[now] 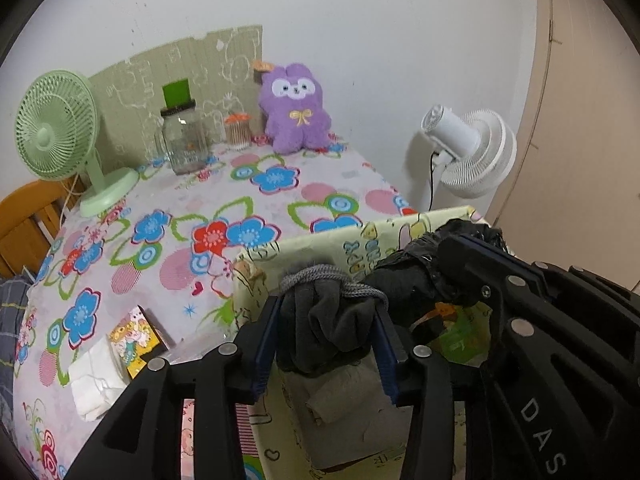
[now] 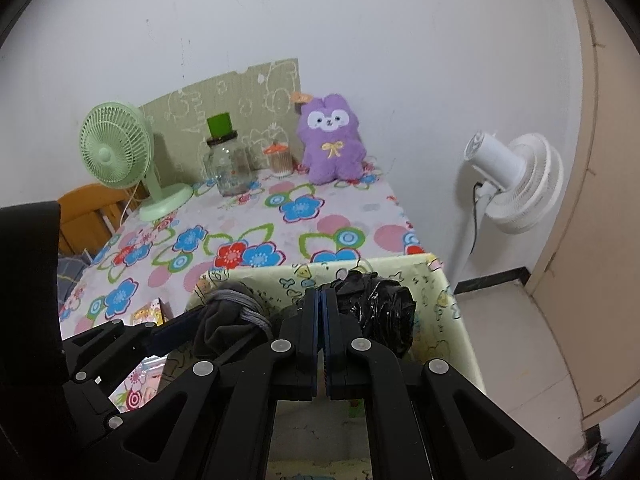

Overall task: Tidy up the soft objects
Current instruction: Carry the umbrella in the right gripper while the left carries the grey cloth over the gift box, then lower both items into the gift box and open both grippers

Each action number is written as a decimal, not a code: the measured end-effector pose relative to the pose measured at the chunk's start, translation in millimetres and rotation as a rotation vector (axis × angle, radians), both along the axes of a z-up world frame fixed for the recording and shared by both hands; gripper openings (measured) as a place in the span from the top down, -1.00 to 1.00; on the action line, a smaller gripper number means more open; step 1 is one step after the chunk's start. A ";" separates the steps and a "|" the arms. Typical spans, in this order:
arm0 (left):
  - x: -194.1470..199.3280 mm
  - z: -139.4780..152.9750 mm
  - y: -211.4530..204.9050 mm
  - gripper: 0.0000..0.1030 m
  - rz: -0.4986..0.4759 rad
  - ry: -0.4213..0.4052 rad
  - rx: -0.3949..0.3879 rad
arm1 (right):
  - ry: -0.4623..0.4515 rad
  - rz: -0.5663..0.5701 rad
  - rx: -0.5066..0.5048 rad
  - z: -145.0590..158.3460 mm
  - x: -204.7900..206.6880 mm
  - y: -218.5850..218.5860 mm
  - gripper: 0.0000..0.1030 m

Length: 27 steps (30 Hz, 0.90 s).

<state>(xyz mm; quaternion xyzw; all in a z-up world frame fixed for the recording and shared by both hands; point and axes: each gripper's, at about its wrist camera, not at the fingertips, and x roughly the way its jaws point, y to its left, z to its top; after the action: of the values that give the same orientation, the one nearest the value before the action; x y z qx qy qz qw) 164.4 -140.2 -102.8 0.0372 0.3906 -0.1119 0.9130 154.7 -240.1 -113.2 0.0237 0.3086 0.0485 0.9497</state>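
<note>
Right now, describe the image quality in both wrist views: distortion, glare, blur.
Left wrist view: strong fisheye bending, dark corners; the purple plush is sharp, the left tongs and their grey sock slightly soft. Right wrist view: same curvature; glare glints on the black plastic bundle beyond the right tongs; lighting even.

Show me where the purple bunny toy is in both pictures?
Left wrist view: the purple bunny toy sits upper middle, at the table's far edge against the wall.
Right wrist view: it sits upper middle, slightly right.
Shared landmark: the green fan stands far to its left.
</note>
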 end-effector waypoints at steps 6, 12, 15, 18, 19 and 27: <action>-1.1 -1.7 -5.4 -0.24 -0.034 0.004 -0.004 | 0.022 0.005 0.010 -5.7 7.8 -4.3 0.89; -3.1 -0.7 -10.1 -0.66 -0.061 -0.002 -0.012 | 0.061 0.002 -0.002 -8.9 9.2 -9.6 0.89; -6.1 0.2 -11.4 -0.72 -0.069 0.000 -0.015 | 0.061 0.003 -0.010 -8.3 6.5 -9.7 0.89; -9.9 1.7 -11.3 -0.75 -0.072 -0.002 -0.015 | 0.062 0.007 -0.012 -7.4 2.8 -9.6 0.89; -11.8 2.1 -11.5 -0.76 -0.072 -0.004 -0.014 | 0.062 0.008 -0.015 -6.8 1.0 -9.3 0.89; -27.1 9.0 -9.8 -0.85 -0.070 -0.026 0.001 | 0.056 0.001 -0.035 -2.2 -12.5 -7.0 0.89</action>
<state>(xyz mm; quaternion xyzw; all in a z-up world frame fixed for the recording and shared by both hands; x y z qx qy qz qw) 137.4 -150.0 -93.8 0.0530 0.3772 -0.1432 0.9134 142.2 -247.1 -115.4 0.0083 0.3361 0.0431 0.9408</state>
